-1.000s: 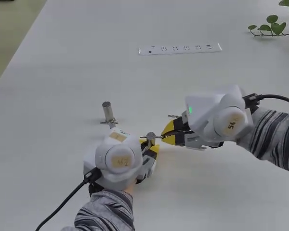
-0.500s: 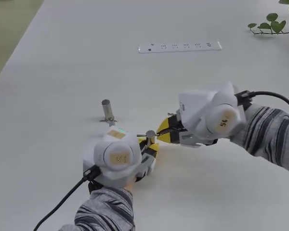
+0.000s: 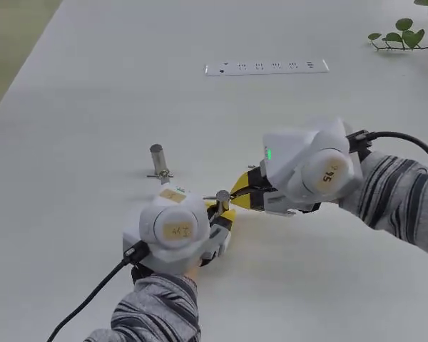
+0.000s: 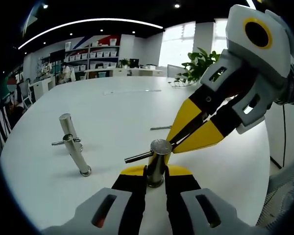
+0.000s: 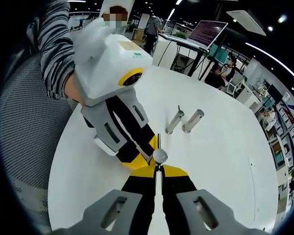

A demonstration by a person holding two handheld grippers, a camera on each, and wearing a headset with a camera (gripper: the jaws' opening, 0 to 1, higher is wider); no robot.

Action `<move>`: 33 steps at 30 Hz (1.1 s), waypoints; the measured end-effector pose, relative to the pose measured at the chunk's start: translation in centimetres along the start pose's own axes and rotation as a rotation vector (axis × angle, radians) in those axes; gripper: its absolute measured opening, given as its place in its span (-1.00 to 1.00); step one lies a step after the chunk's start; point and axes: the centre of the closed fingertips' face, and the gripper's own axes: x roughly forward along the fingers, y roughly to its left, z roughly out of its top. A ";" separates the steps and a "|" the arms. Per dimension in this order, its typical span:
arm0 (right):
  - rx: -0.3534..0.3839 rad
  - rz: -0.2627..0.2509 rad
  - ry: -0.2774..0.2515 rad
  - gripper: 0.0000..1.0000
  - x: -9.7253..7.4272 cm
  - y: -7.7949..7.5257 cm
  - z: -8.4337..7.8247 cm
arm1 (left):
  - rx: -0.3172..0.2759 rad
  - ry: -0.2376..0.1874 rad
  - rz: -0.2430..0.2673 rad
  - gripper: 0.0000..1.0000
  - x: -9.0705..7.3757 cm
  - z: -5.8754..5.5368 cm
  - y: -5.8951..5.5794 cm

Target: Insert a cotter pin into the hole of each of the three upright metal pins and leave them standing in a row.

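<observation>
Pin (image 4: 158, 152) clamped upright in left gripper (image 4: 156, 172); cotter (image 4: 137, 157) pinched in closed right gripper (image 5: 159, 170), crosswise through hole, tip out far side.

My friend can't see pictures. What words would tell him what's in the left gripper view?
The left gripper clamps an upright metal pin on a white table, while the right gripper holds a cotter pin poking through the hole near its top. To the left stands a second metal pin, already pinned.

Right hand-held gripper (image 3: 237, 197) at metal pin (image 3: 223, 201)
</observation>
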 end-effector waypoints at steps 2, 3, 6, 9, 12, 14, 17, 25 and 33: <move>0.002 -0.002 -0.001 -1.00 0.0 0.0 0.0 | 0.001 0.002 -0.002 -0.78 0.0 0.0 0.0; 0.006 -0.003 -0.002 -1.00 0.0 0.0 0.0 | -0.001 0.005 -0.001 -0.78 0.0 0.0 0.0; 0.006 -0.004 0.000 -1.00 0.1 -0.1 0.0 | -0.006 0.011 0.002 -0.77 0.0 0.0 0.0; 0.012 -0.005 0.002 -1.00 0.1 0.0 0.0 | -0.005 0.020 0.001 -0.69 0.0 -0.2 0.0; 0.029 0.004 0.013 -0.88 0.1 0.2 -0.2 | 0.004 0.022 -0.001 -0.62 -0.3 -0.2 0.2; 0.046 0.002 0.001 -0.88 0.1 0.1 -0.1 | 0.017 0.026 -0.009 -0.50 -0.4 -0.2 0.1; 0.107 0.014 -0.023 -0.83 0.1 0.0 0.3 | 0.031 0.035 -0.019 -0.39 -0.7 -0.2 0.2; 0.239 0.038 -0.062 -0.73 0.6 -0.3 0.8 | 0.048 0.037 -0.044 -0.19 -1.9 -0.3 -0.4; 0.304 0.069 -0.072 -0.74 1.8 0.0 0.7 | 0.064 0.025 -0.055 -0.03 -3.0 0.2 -0.2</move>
